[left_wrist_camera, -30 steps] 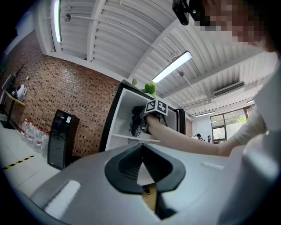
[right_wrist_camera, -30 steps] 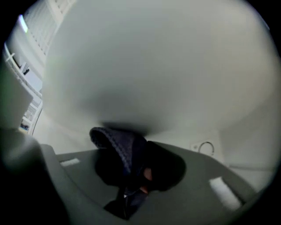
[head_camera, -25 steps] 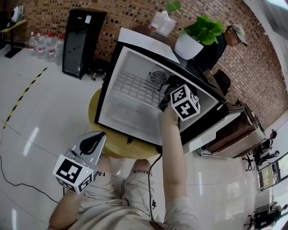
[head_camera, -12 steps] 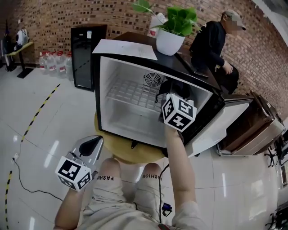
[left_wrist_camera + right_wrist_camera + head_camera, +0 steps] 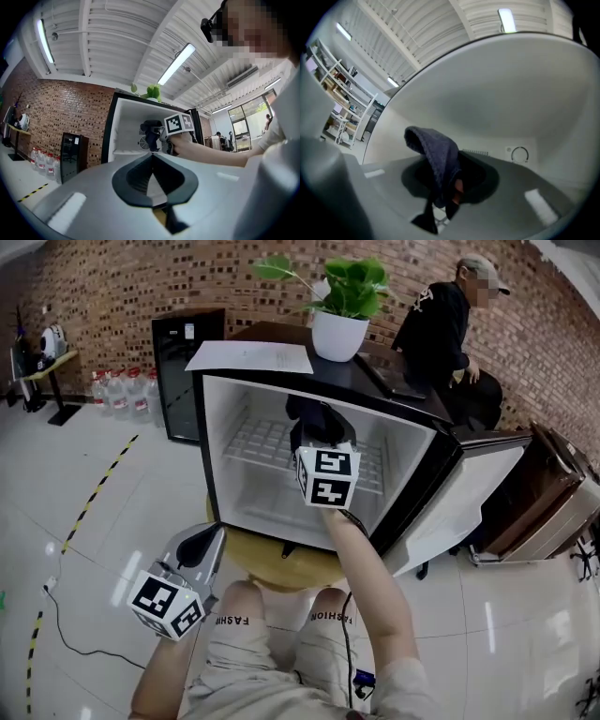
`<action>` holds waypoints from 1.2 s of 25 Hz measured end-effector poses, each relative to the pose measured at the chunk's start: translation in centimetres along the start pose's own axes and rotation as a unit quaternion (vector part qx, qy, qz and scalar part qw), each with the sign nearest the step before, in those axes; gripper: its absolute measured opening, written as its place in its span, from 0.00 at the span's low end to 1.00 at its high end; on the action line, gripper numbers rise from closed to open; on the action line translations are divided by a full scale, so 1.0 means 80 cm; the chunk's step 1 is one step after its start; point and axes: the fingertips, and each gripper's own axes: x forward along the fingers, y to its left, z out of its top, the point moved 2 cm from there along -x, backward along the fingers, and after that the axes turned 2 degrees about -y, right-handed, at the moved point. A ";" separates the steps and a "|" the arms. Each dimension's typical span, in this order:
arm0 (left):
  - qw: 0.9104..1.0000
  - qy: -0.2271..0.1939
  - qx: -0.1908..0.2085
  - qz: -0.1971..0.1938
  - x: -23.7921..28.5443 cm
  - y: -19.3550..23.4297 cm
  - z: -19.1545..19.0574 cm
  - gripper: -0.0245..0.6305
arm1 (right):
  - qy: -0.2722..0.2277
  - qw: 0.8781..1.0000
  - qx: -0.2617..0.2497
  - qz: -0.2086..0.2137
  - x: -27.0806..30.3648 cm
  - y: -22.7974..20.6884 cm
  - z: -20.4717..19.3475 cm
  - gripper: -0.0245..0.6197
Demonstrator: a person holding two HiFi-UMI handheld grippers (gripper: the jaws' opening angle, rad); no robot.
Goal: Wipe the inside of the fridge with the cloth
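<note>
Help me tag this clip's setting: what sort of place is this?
Probably an office or lab hall, not a home kitchen: a long brick wall, glossy tiled floor with hazard tape, and water bottles beside a black cabinet.

The head view looks steeply down from overhead onto the open fridge [image 5: 225, 437]. The left gripper view sits low and well back, facing level into that same fridge and catching the right gripper [image 5: 151, 135]. The right gripper view looks into the fridge from close up, its white walls filling most of the picture.

Loft-style workshop: brick wall [image 5: 94, 296], striped floor tape [image 5: 98, 491], ceiling strip lights [image 5: 177, 63]
</note>
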 end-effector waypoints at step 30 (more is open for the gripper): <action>0.998 -0.033 -0.035 -0.033 -0.037 0.029 0.017 0.04 | -0.056 0.985 0.146 -0.067 0.022 -0.041 0.039 0.16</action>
